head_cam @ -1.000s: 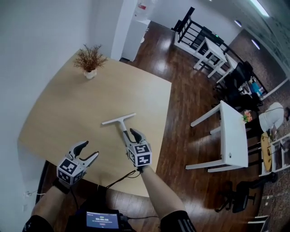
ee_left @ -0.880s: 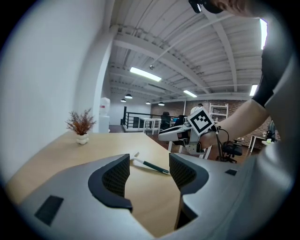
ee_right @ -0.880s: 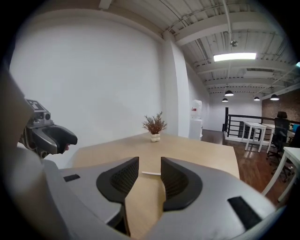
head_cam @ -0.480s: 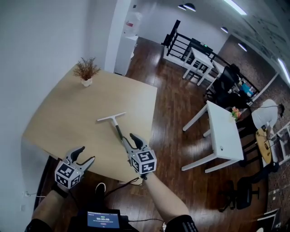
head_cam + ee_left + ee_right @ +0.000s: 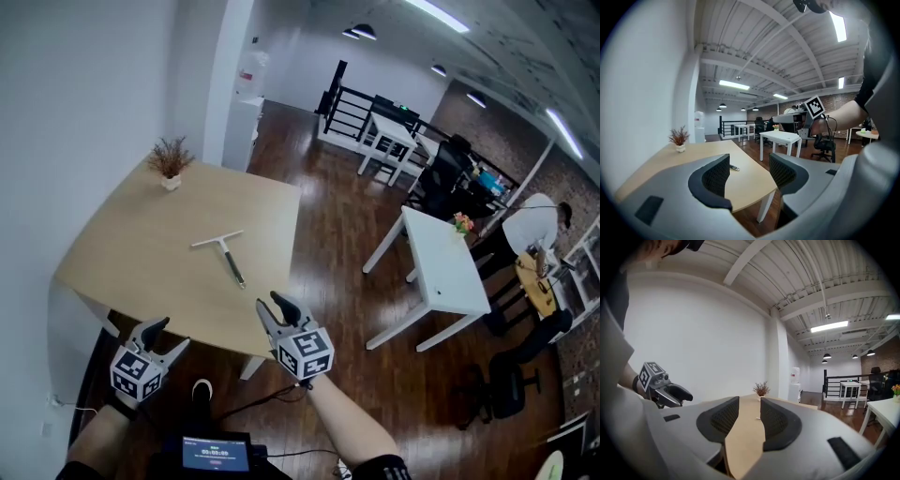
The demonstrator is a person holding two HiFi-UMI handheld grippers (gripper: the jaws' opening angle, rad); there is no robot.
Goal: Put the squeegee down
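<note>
Both the left claw [image 5: 172, 333] and right claw [image 5: 273, 306] are gaping empty near the desk [image 5: 131, 253]; the squeegee [image 5: 223, 251] is lying flat there, probably risking only a careless knock.

I see the squeegee [image 5: 225, 254] lying flat on the light wooden table [image 5: 122, 244] ahead of me. It is T-shaped, with the pale blade bar on the far side and the slim, dark-tipped handle pointing toward the near edge.
</note>
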